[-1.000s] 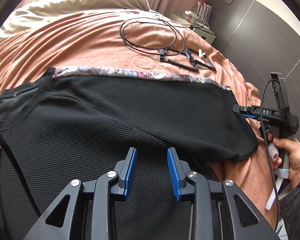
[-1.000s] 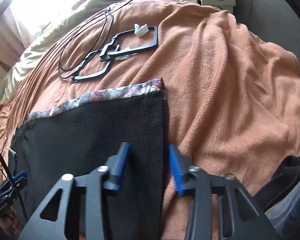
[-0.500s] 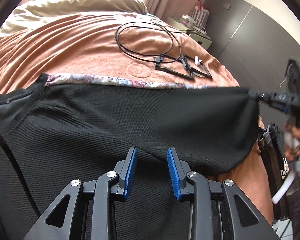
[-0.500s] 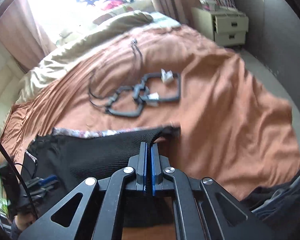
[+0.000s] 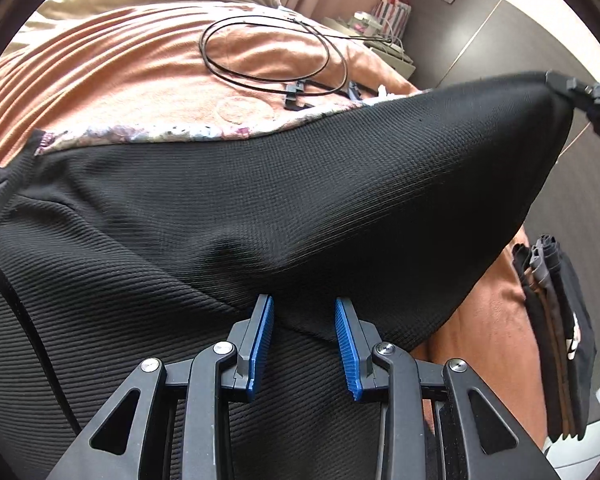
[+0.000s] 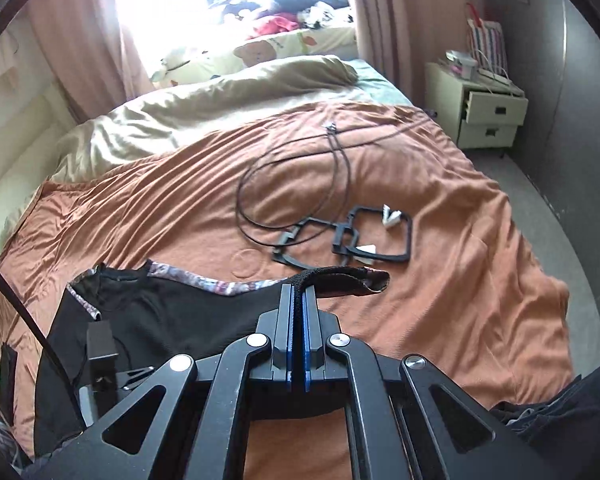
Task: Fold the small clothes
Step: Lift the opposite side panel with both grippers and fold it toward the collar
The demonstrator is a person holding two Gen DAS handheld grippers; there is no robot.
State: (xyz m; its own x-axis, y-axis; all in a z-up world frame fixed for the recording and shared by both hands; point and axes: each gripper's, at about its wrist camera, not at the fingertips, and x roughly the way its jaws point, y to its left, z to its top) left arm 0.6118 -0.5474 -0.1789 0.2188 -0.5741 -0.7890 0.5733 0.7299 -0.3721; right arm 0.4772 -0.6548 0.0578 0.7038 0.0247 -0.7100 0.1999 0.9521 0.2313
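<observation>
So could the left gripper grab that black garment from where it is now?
Probably yes: the left gripper hovers open right over the black garment, nothing between. The right gripper already pinches one corner.

A black ribbed garment [image 5: 260,208] with floral-patterned trim [image 5: 148,136] lies on an orange-brown blanket [image 6: 440,300] beside beige bedding [image 6: 204,112].

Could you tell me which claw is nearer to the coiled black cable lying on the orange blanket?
Right. The right claw, shut on the black garment's lifted corner, sits just short of the cable. The left claw hangs open over the garment's near part, farther back.
</observation>
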